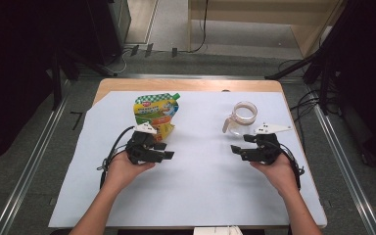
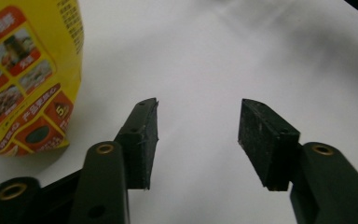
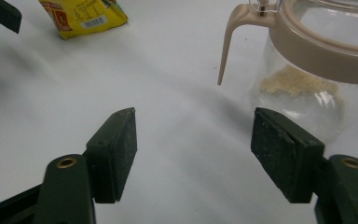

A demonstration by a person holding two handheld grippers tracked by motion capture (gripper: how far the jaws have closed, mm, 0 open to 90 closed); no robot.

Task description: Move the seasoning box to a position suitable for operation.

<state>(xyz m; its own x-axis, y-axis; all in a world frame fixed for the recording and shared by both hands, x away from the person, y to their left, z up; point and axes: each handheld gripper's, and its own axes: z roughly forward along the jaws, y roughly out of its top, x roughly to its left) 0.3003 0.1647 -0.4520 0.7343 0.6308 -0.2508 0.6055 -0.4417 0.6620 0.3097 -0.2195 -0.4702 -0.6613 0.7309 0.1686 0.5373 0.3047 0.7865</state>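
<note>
- Tongs on the left [image 1: 168,150] gape empty, just beside the yellow pouch [image 1: 155,113] lying on the desk [image 1: 200,186].
- Right tongs [image 1: 239,144] spread empty near the glass jar [image 1: 243,117].

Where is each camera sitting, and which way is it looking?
High view: above the person's side of the table, looking forward and down; both forearms, the left gripper and right gripper show.
Left gripper view: rides on the left gripper, looking along its open jaws at the white sheet and yellow pouch.
Right gripper view: rides on the right gripper, looking along its open jaws toward the glass jug.
Shared: the pouch shows in both gripper views.
</note>
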